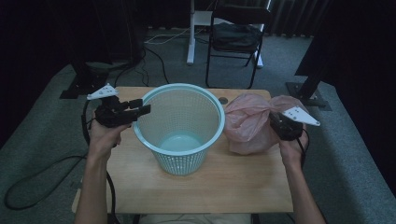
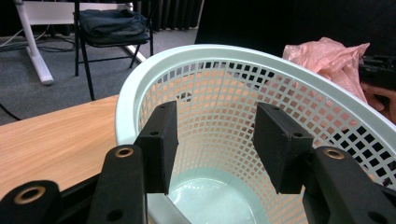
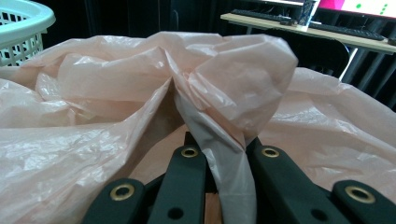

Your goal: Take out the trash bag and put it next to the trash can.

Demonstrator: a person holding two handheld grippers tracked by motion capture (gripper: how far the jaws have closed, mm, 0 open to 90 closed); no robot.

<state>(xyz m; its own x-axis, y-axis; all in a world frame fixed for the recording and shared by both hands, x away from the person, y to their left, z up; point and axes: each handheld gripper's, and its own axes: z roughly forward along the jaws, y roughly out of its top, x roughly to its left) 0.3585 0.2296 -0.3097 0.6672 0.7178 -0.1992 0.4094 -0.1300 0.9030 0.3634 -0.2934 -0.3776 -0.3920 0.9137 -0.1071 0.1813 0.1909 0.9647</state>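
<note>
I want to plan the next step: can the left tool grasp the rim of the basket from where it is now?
Probably yes. The left tool is open, its jaws straddling the near rim of the basket, one outside and one inside. Nothing lies between them but the rim wall. The pink bag sits beyond it, pinched in the right tool.

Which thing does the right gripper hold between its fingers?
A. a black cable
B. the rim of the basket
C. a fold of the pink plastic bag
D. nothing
C: in the right gripper view the right gripper is shut on a bunched fold of the pink plastic bag.
</note>
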